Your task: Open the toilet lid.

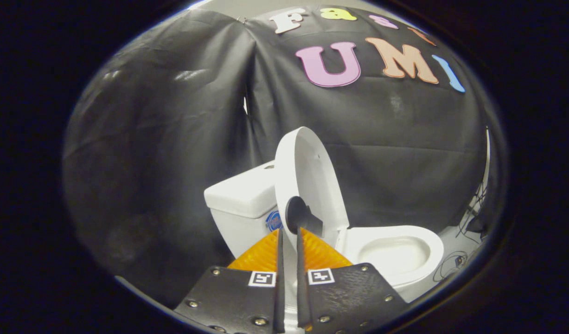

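A white toilet stands against the black cloth wall, its tank [241, 192] to the left and its seat and bowl [398, 253] to the right. The white lid [310, 171] is raised, standing nearly upright and edge-on to me, with its inner face towards the bowl. A dark knob-like handle [300, 215] sits on the lid's lower edge. My gripper [289, 233] is shut on the lid's rim, just below that handle. The white edge shows in the narrow gap between the two fingers.
The black cloth wall hangs close behind the toilet and wraps round to the left. Dark cables [469, 222] lie on the pale floor to the right of the bowl. A blue sticker [274, 221] shows on the tank's front.
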The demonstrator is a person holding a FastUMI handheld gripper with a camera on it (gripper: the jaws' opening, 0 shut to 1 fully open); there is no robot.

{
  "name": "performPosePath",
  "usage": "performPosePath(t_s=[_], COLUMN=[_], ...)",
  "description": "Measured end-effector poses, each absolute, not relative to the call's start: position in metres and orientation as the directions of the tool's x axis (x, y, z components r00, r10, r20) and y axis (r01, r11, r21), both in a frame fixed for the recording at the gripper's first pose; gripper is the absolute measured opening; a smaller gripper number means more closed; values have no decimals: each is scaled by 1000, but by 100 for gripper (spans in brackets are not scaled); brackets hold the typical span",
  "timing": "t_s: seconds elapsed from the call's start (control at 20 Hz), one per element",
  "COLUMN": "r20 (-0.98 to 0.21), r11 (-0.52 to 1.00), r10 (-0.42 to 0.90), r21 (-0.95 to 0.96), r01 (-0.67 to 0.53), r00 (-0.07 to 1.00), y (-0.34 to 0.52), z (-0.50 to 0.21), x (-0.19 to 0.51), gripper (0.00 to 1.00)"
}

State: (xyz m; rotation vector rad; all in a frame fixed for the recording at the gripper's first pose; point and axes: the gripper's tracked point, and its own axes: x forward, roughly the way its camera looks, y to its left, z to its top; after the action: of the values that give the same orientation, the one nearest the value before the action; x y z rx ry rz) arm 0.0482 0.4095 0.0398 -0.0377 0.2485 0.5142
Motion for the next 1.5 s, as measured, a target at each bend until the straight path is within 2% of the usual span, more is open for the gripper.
performPosePath(t_s=[0.2,0.5,0.7,0.75,1.0,1.05,1.25,1.35,1.5], r20=[-227,-219,-225,-227,-228,-226,-213,-201,-167], r11=[865,889,897,902,907,908,912,911,921], r10=[488,451,433,422,410,406,392,392,370], r21=[-1,24,17,9,1,-6,-41,-49,-61], r01=[-502,-457,-441,-431,-421,-418,-409,-409,-384], r00=[843,865,873,878,883,885,895,898,914], y=[404,371,349,341,316,310,287,275,249], z=[54,69,72,72,74,76,83,88,97], x=[44,53,61,64,71,73,76,76,80], gripper=[12,20,32,40,49,61,85,88,100])
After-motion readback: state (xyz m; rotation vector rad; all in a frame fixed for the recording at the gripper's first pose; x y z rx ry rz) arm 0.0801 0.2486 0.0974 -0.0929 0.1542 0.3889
